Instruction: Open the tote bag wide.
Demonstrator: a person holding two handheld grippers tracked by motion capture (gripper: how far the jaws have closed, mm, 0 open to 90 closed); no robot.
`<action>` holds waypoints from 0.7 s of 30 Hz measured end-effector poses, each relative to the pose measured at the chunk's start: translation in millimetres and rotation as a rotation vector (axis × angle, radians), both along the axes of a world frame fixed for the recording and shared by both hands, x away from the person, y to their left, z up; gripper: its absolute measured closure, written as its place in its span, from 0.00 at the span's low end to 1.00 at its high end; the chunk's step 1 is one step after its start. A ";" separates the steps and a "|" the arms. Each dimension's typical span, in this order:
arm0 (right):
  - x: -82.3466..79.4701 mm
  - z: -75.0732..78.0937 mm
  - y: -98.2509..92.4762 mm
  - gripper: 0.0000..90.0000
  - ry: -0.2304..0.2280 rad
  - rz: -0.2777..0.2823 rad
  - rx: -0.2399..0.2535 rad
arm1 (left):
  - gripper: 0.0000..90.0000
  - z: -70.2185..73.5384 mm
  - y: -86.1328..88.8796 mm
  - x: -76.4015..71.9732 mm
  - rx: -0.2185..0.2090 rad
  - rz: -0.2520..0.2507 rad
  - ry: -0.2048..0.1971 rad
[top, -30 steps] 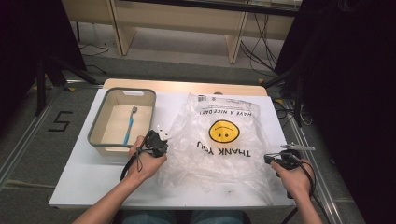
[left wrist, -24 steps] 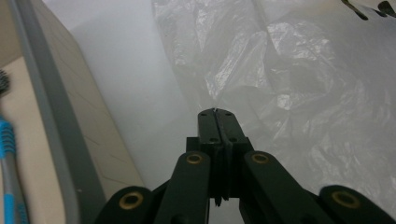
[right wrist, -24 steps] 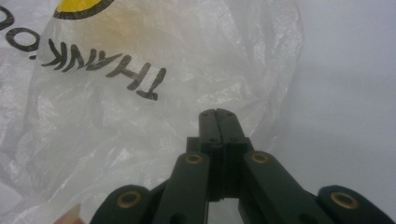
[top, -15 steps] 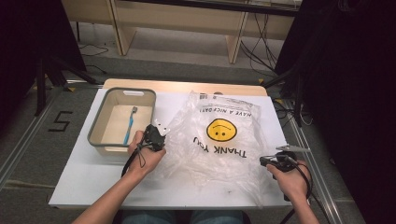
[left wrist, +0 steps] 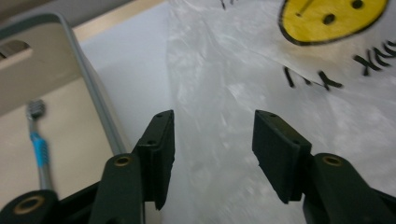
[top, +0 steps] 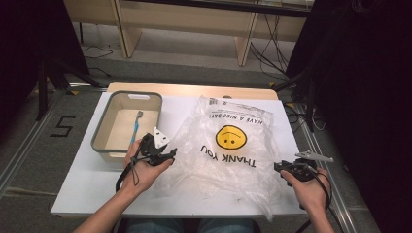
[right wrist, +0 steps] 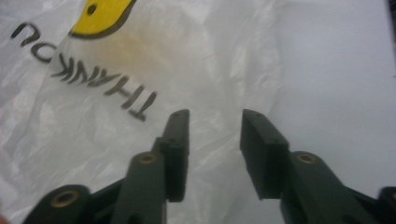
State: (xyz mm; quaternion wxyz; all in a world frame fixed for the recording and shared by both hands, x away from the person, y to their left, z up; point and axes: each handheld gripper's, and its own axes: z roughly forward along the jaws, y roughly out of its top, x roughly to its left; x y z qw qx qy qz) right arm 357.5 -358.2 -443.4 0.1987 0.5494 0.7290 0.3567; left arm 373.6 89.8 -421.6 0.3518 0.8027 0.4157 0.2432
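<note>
Plastic bag (top: 228, 155) (smiley print) lies flat on the table (top: 87, 182). Left gripper (left wrist: 212, 140) and right gripper (right wrist: 215, 140) have just opened; both hover over it, gripping nothing.

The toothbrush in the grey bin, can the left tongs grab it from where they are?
Probably yes. The toothbrush lies alone in the open-topped bin, and the left tongs hover just beside it, open and empty. They point at the plastic bag, so the hand must turn and lift over the rim.

From above I look down on my table (top: 77, 194); both gripper views sit close over the plastic bag (left wrist: 224, 93), which all three share.
</note>
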 end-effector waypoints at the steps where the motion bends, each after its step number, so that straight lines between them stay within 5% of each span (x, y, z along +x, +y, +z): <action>1: 1.9 -0.4 -5.5 0.59 0.003 -0.037 -0.002 | 0.49 -3.0 0.3 -4.1 -0.009 -0.013 0.037; 5: 5.4 -10.1 -11.9 0.55 0.071 -0.059 0.002 | 0.47 -19.4 2.5 -16.8 -0.013 -0.054 0.188; 6: 7.0 -16.9 -12.4 0.55 0.116 -0.051 0.002 | 0.46 -24.1 2.6 -18.8 -0.014 -0.050 0.208; 9: 9.4 -20.9 -10.6 0.56 0.143 -0.040 0.003 | 0.47 -39.7 2.0 -20.0 0.035 -0.054 0.274; 15: 16.6 -27.1 -4.2 0.78 0.196 0.041 -0.043 | 0.63 -52.9 -4.0 -15.2 0.105 -0.068 0.305; 17: 17.0 -27.0 -3.3 0.86 0.186 0.058 -0.088 | 0.72 -52.9 -6.4 -12.2 0.087 -0.069 0.314; 21: 16.7 -27.0 -2.3 1.00 0.192 0.083 -0.097 | 0.90 -53.3 -8.1 -8.4 0.081 -0.067 0.309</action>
